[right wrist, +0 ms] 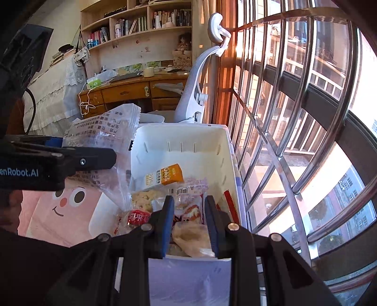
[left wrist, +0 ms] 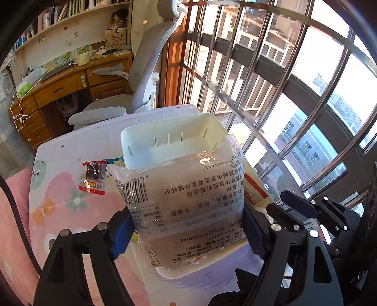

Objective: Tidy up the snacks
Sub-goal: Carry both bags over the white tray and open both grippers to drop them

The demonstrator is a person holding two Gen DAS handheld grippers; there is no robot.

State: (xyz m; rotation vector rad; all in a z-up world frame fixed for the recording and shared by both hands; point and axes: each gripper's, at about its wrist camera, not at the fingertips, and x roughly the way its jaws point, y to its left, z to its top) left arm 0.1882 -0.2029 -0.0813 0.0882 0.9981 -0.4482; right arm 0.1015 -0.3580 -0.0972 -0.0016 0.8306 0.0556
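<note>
The left gripper (left wrist: 188, 231) holds a clear snack bag (left wrist: 186, 200), jaws clamped on its sides, over the white bin (right wrist: 188, 141) — apparently to drop it in. The right gripper (right wrist: 189, 226) hangs above the bin's snacks — jaws slightly apart, empty.

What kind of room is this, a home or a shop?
Most likely a home bedroom or study. A wooden desk stands under a bookshelf full of books, with an office chair beside it, and a barred window looks out on apartment buildings.

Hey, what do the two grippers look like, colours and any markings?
Both are black plastic frames with triangular cut-outs and silver rivets. The left gripper and right gripper carry blue pads on their fingers. White lettering ending "enRobot.AI" marks the left one's side, with a black cable behind.
</note>
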